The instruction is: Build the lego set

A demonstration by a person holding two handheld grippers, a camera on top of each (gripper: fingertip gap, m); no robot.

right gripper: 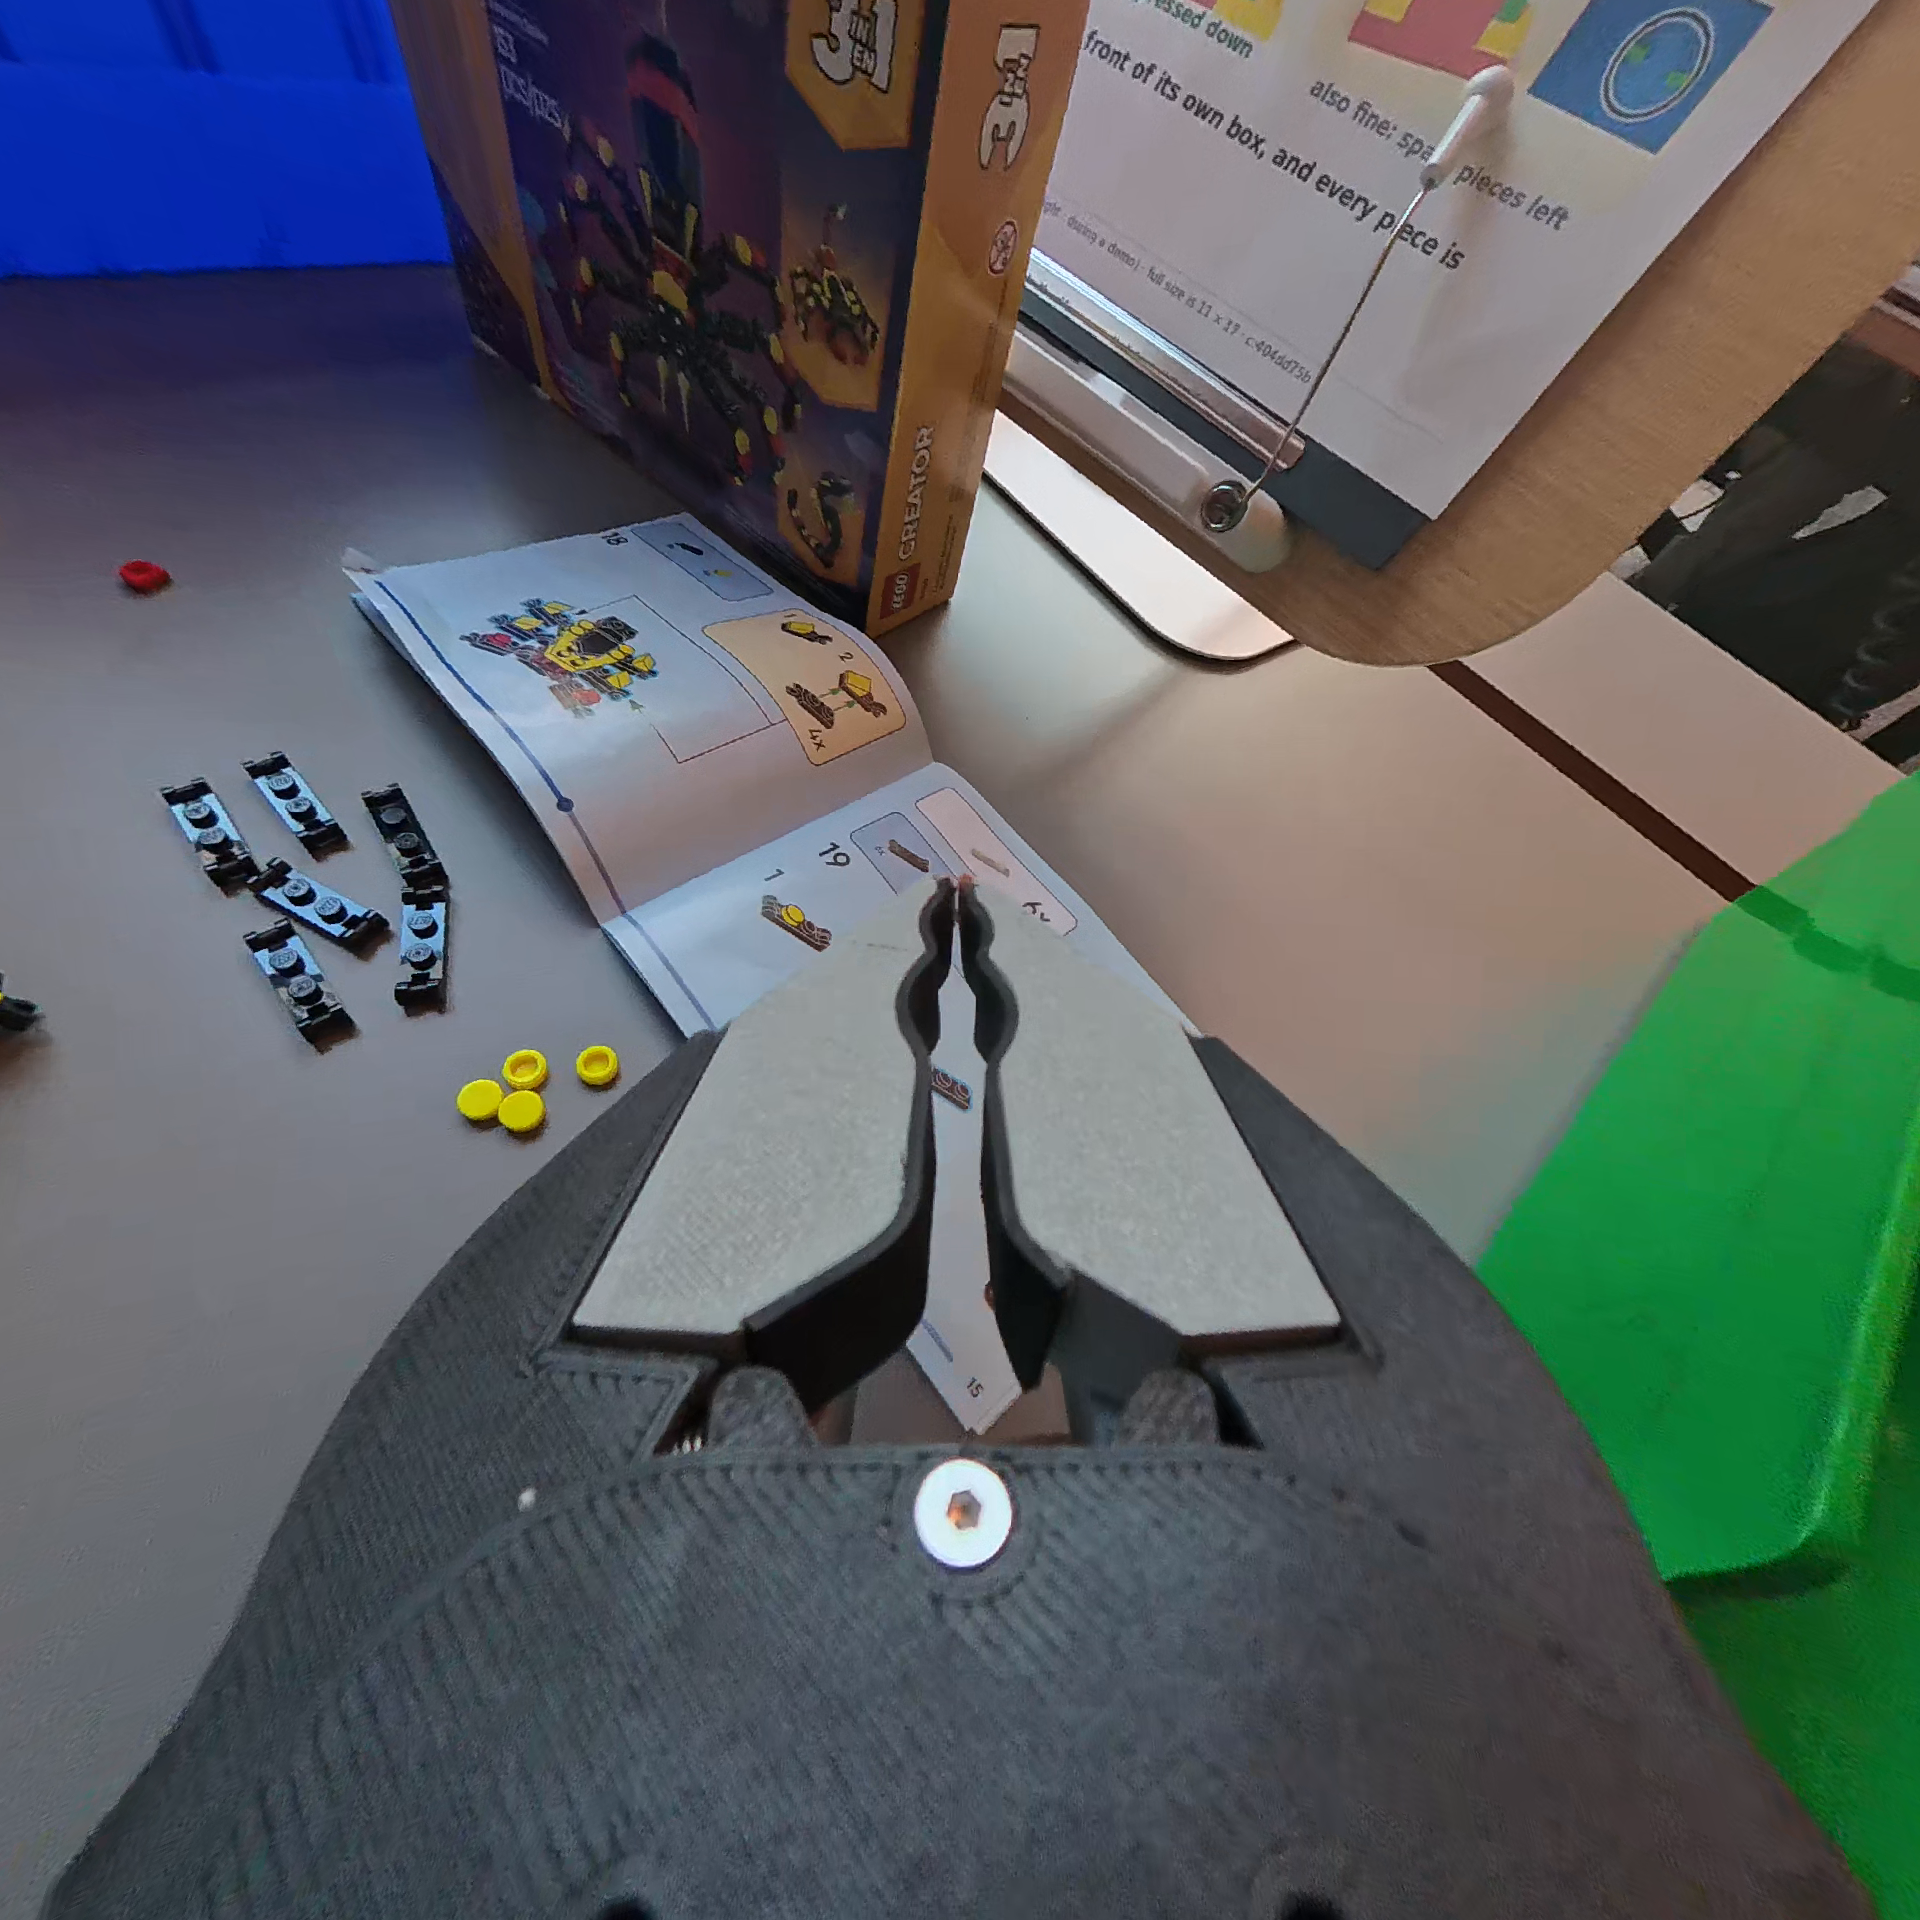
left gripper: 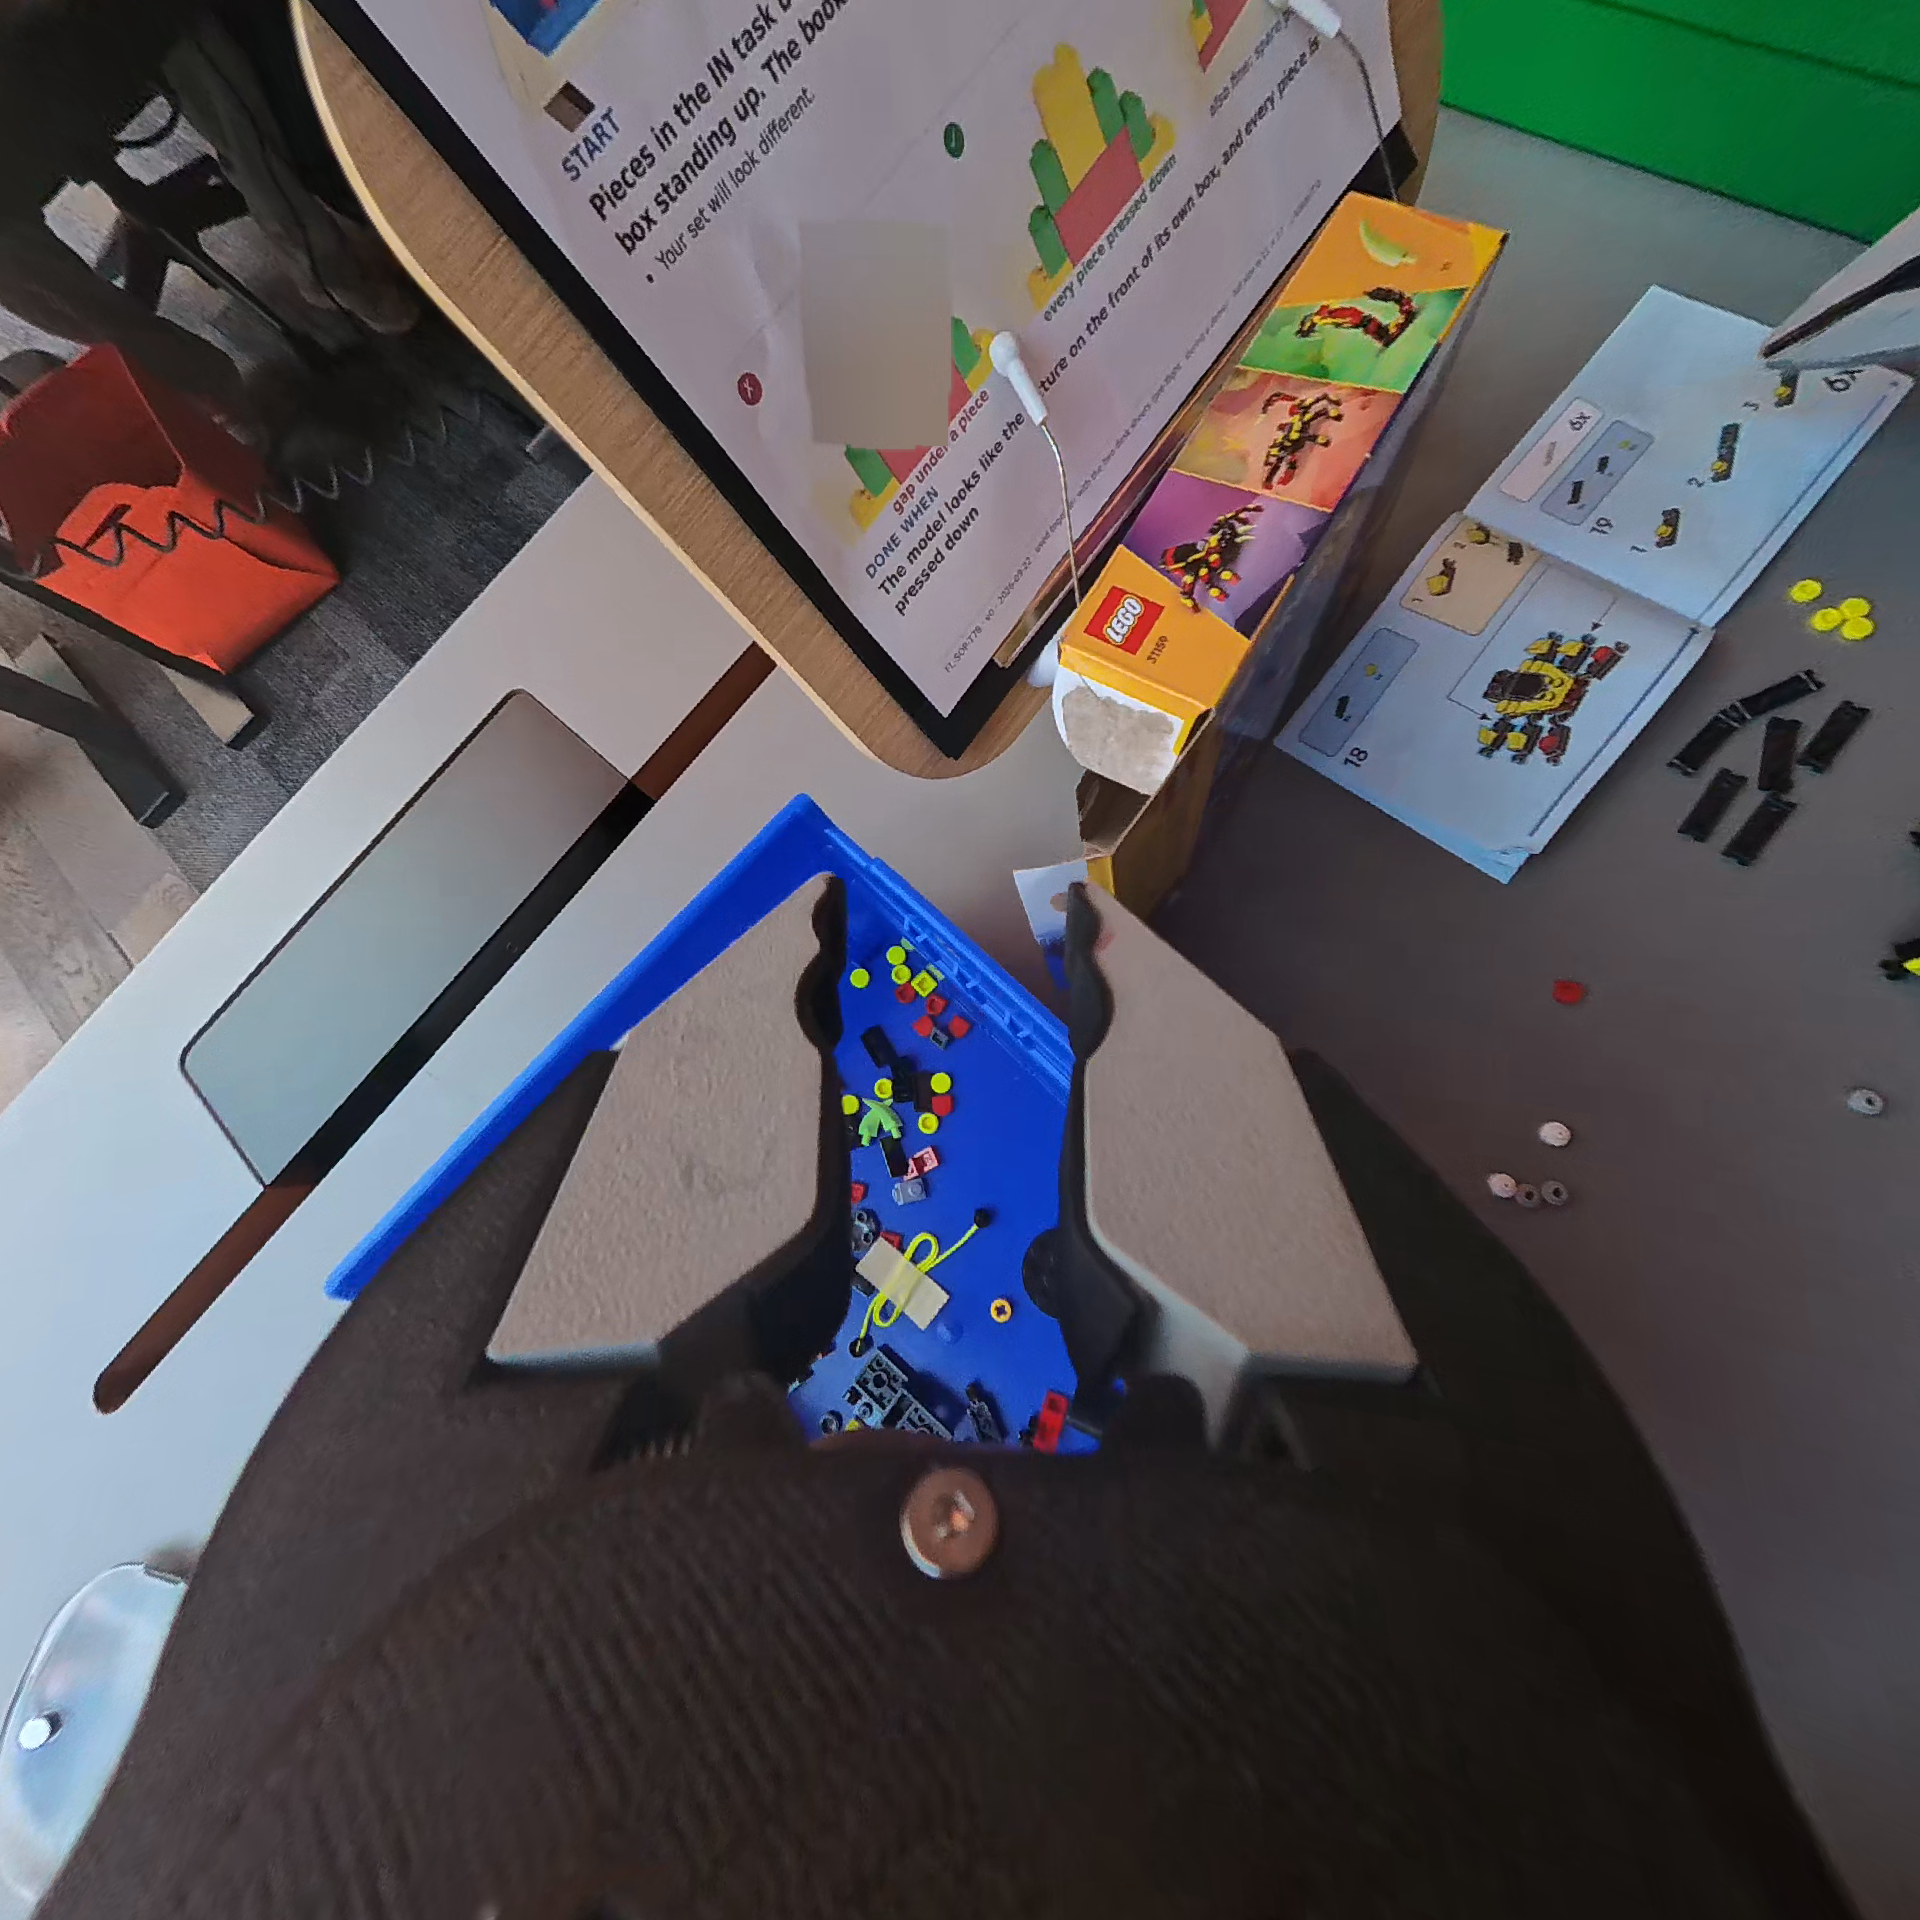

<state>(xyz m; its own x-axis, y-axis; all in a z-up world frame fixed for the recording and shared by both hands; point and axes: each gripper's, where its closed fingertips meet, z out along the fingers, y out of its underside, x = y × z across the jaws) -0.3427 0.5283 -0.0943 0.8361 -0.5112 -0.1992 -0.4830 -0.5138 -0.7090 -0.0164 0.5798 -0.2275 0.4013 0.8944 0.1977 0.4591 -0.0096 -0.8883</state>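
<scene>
Grey tabletop: left jaws gape above blue tray [left gripper: 582, 1081]; right jaws seemingly pinched shut over booklet [right gripper: 665, 727].

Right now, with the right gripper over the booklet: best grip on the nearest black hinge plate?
Probably from straight above, with the right gripper opened first, since its fingers are together now. Take the black hinge plate across its narrow width, pinching the two long side edges. It lies flat and studs up on the grey table, clear of the yellow round tiles, so no end grip is needed.
</scene>
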